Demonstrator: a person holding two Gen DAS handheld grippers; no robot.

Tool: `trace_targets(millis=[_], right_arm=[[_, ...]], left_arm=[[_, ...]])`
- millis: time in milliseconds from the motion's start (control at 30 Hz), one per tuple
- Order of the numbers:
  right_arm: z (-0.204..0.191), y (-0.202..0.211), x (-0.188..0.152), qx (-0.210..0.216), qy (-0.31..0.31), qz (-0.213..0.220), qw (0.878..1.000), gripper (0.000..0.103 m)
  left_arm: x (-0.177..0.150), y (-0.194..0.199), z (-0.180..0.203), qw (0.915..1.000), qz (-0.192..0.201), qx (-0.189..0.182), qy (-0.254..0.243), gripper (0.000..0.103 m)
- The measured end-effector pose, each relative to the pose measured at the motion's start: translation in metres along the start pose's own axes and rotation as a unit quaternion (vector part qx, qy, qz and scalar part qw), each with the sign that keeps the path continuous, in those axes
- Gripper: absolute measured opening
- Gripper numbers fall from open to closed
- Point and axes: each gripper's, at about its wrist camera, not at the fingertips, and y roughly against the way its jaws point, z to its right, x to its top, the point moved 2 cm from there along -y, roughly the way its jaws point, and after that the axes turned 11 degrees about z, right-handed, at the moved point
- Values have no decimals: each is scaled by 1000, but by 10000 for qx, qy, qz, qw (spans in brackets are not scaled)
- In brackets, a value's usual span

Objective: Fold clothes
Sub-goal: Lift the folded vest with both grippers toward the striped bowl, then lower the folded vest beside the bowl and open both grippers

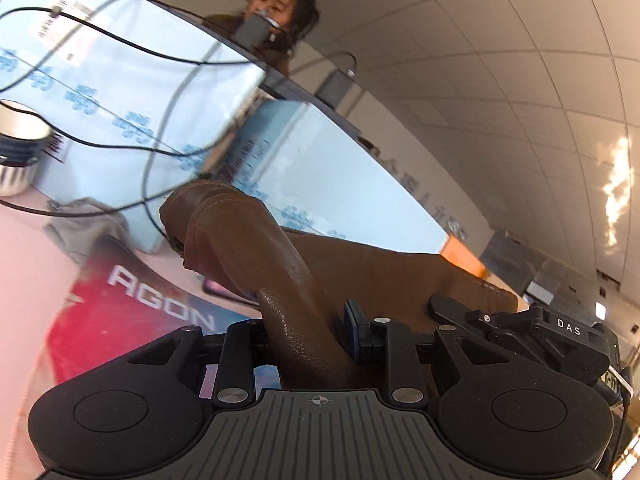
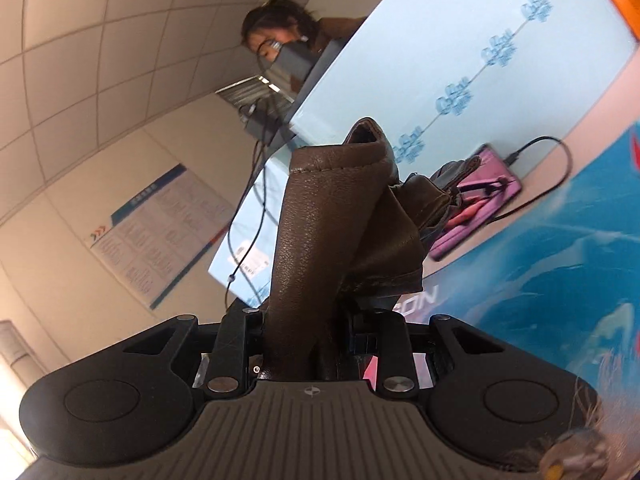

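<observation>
The brown leather garment point(image 1: 280, 280) is up in the air above the bench point(image 1: 24, 264), stretched sideways between both tongs, with the left tongs point(image 1: 308, 332) and the right tongs point(image 2: 308, 332) each pinched tight on one bunched end.

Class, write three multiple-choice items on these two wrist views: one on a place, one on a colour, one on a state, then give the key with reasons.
1. Where is the phone in the right wrist view?
A. on the table beside the blue AGON mat
B. in a tool
C. on the wall poster

2. What colour is the leather garment?
A. white
B. brown
C. green

3. How is the left tool?
A. open and empty
B. shut on the garment
C. out of view

Key: A, it lies flat next to the mat with a cable plugged in; B, its grained surface is brown in both views; B, the garment stands pinched between its fingers.
</observation>
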Motion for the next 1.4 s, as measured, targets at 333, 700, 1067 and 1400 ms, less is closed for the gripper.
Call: trace_targets(millis=[333, 700, 1067, 1400], right_arm=[[-44, -132, -57, 910, 113, -1213, 9884, 26], [-21, -206, -105, -219, 1451, -1281, 9809, 24], [-2, -212, -118, -1154, 2414, -1171, 9564, 60], [-19, -156, -95, -1180, 2971, -7, 9475, 102]], left_arm=[[31, 59, -80, 9845, 970, 1444, 203, 26], [26, 52, -139, 9649, 434, 2475, 765, 31], [27, 54, -137, 9157, 353, 4001, -145, 89], [34, 73, -113, 8942, 1287, 4259, -497, 97]])
